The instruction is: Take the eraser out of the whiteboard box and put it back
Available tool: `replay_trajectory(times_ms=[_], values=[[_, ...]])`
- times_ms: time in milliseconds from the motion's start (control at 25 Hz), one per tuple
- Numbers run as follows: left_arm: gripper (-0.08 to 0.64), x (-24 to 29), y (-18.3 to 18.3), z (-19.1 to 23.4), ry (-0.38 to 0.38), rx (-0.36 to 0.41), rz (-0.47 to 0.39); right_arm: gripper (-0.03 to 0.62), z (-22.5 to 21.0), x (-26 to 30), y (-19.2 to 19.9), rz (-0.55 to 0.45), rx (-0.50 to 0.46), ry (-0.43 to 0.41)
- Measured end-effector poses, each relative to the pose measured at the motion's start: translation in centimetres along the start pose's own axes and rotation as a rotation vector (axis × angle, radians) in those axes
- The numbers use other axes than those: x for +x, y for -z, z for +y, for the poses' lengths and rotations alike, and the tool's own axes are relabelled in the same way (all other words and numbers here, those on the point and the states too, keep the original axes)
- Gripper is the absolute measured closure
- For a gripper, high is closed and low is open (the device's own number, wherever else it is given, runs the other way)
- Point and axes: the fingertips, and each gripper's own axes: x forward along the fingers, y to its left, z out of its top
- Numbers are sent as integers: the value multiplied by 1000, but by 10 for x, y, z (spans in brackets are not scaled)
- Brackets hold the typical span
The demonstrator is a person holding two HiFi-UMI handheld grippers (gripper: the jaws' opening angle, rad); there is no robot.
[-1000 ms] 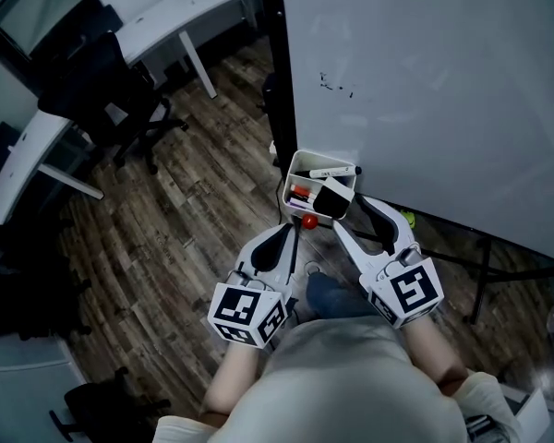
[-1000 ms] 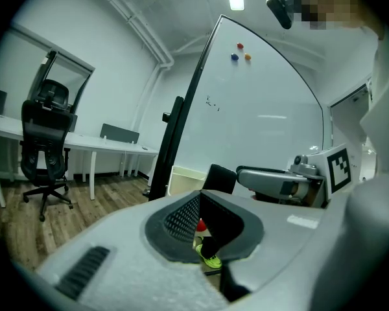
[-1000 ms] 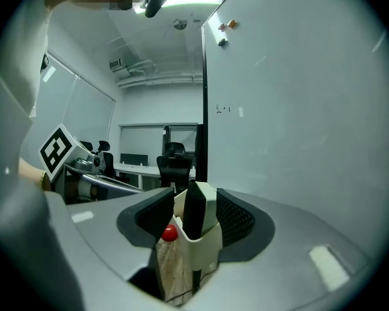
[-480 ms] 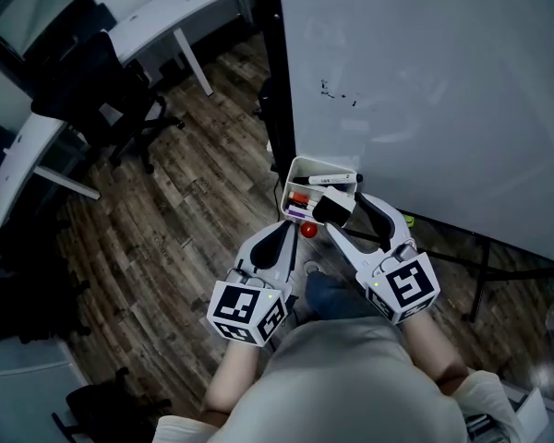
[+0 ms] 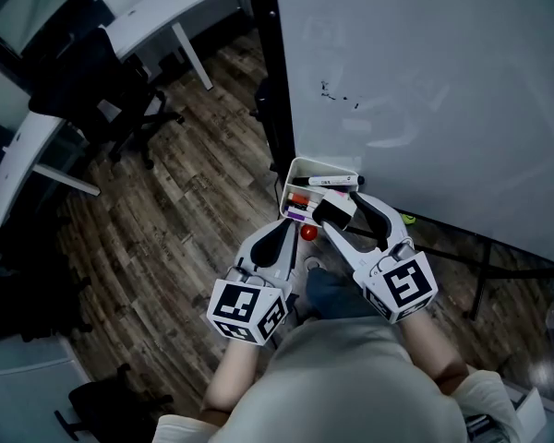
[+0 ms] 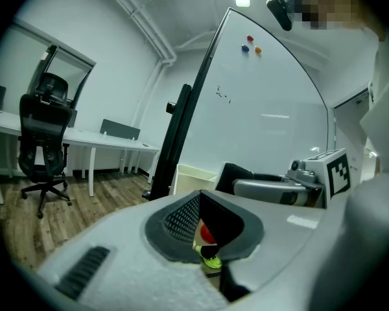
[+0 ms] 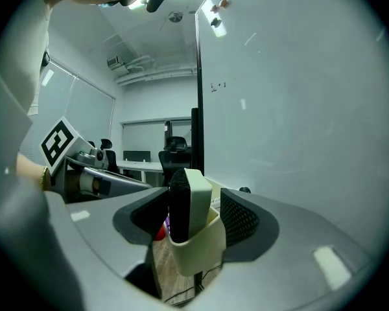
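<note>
The eraser, with black felt and a cream back, stands on edge in the cream whiteboard box below the whiteboard. My right gripper is open; its jaws have just been opening, and the eraser sits between them untouched. In the right gripper view the eraser rises out of the box with a gap to each pad of my right gripper. My left gripper hangs shut and empty just left of the box; the left gripper view shows my left gripper with only a sliver between its pads.
Markers lie in the box behind the eraser. A small red ball sits just below the box. A black stand post edges the whiteboard. A black office chair and white desks stand left on the wood floor.
The right gripper's jaws have spread off the eraser, which now stands in the box on its own. The left gripper stays shut beside it.
</note>
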Motion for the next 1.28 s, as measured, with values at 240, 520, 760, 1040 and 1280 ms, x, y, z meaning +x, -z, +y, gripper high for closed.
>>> replay_trajectory(times_ms=[240, 520, 760, 1040, 1280], values=[[555, 3, 1, 0, 0, -2, 3, 380, 0, 0, -2, 11, -4, 5], [555, 3, 0, -1, -1, -4, 2, 397, 4, -1, -1, -7, -20, -17], [555, 1, 2, -1, -7, -6, 3, 407, 3, -1, -2, 10, -28, 7], [555, -2, 1, -3, -10, -3, -1, 410, 4, -3, -4, -13, -36, 7], [555, -5, 0, -4, -10, 1, -8, 410, 3, -5, -10, 15, -38, 33]])
